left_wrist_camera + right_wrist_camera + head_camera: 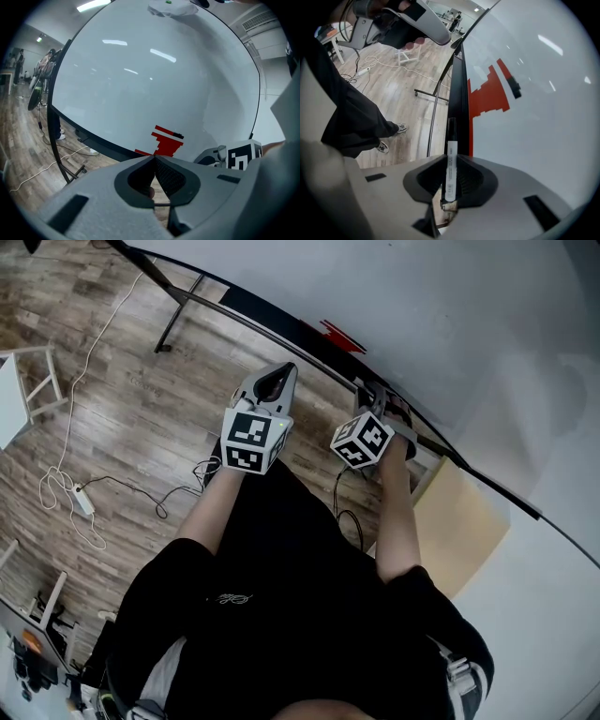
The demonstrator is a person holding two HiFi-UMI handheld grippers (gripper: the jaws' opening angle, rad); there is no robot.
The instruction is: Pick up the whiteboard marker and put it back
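The whiteboard marker (451,136), white-bodied with a black cap, sticks out forward between the pads of my right gripper (451,158), which is shut on it. Its cap hangs over the black tray (457,93) along the whiteboard's (543,117) lower edge. In the head view my right gripper (382,407) is close to that tray (281,320). My left gripper (153,157) has its jaws together with nothing between them, and it is held in the air a little left of the right one (274,382), away from the board.
A red stepped patch (490,96) with a small black piece (513,87) sits on the board. The board's stand leg (173,320) rests on the wood floor. A white cable and power strip (82,498) lie at left. A beige panel (464,521) leans at right.
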